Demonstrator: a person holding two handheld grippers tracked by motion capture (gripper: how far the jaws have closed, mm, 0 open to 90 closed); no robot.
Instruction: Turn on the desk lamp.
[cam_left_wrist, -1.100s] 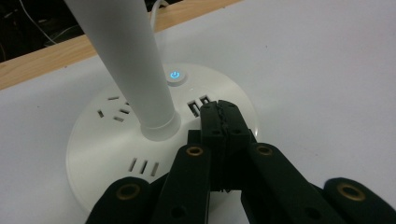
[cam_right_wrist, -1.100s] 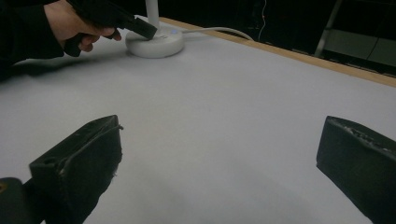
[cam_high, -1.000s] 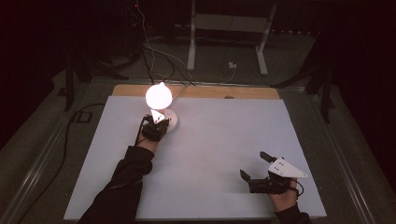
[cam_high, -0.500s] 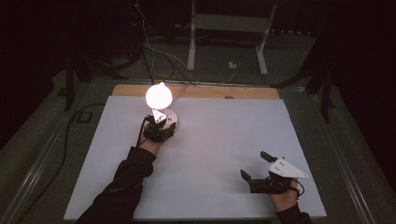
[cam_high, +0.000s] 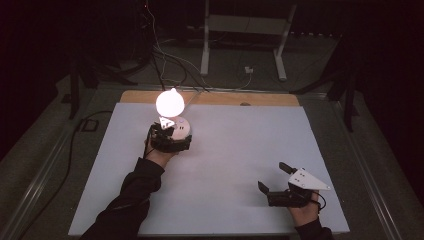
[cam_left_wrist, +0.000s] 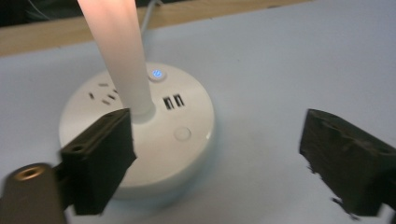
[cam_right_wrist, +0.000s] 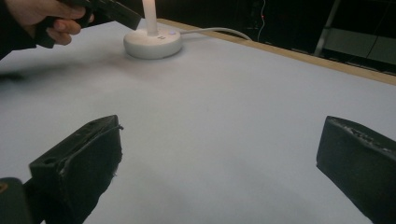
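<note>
A small table lamp stands at the back left of the table, its round bulb (cam_high: 170, 102) glowing on a white stem (cam_left_wrist: 121, 51). Its round white base (cam_left_wrist: 187, 116) carries sockets, two USB ports, a blue-lit button (cam_left_wrist: 157, 74) and a plain round button (cam_left_wrist: 182, 134). My left gripper (cam_left_wrist: 219, 154) hovers just over the near side of the base (cam_high: 183, 129). Its jaws have just been opening and stand wide, pressing on nothing; the stem rises beside the left jaw. My right gripper (cam_high: 273, 176) rests open near the front right corner, nothing between its jaws (cam_right_wrist: 219, 158).
A white sheet (cam_high: 240, 150) covers the table, with a wooden strip (cam_high: 225, 98) along the back edge. The lamp's cable (cam_right_wrist: 219, 31) runs off the back. Behind the table are a dark floor with loose cables and a metal stand (cam_high: 240, 30).
The left gripper has risen slightly over the lamp's base and its jaws have spread apart. The bulb glows in every frame. The right gripper has stayed put.
</note>
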